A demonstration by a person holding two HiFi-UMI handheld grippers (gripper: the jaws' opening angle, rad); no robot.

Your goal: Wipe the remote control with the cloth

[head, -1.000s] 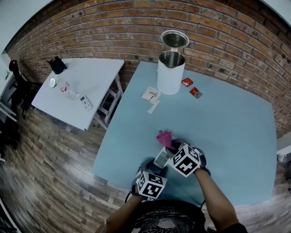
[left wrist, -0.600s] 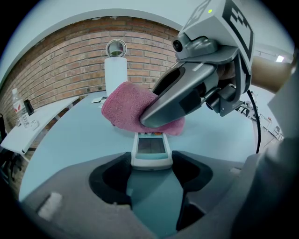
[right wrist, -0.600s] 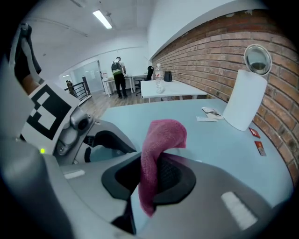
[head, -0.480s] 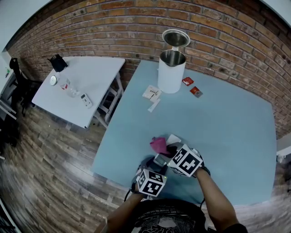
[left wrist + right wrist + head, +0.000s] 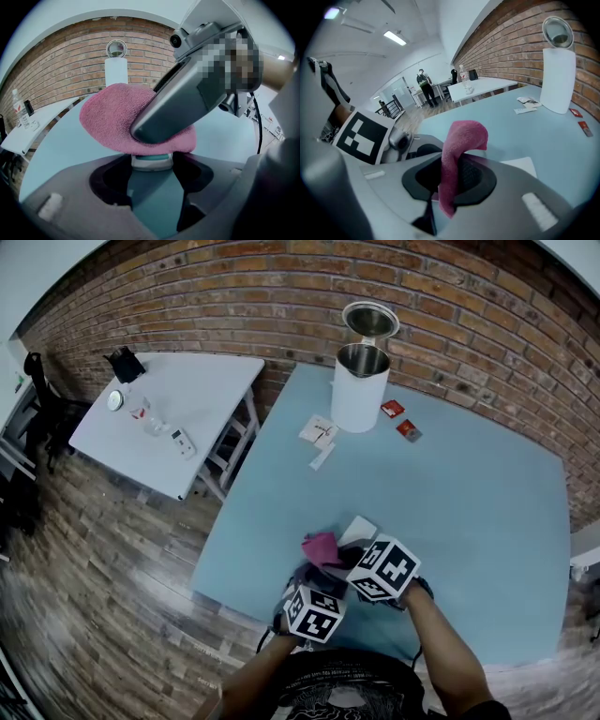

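Observation:
My left gripper (image 5: 151,165) is shut on the near end of a pale remote control (image 5: 151,161), of which only that end shows. A pink cloth (image 5: 117,117) lies draped over the rest of the remote. My right gripper (image 5: 450,180) is shut on that cloth (image 5: 459,145), which sticks up between its jaws and folds over at the top. In the left gripper view the right gripper's grey body (image 5: 187,93) presses down onto the cloth. In the head view both grippers sit close together at the blue table's near edge, with the cloth (image 5: 322,547) just beyond their marker cubes.
A white sheet (image 5: 359,527) lies on the blue table (image 5: 469,493) under the cloth. Further back stand a white canister with open lid (image 5: 360,385), paper slips (image 5: 319,433) and red packets (image 5: 393,409). A white side table (image 5: 169,413) stands left. People stand far off (image 5: 424,86).
The right gripper has drawn the pink cloth back toward me and leftward along the remote. The remote's face, visible a second ago, is now covered by the cloth.

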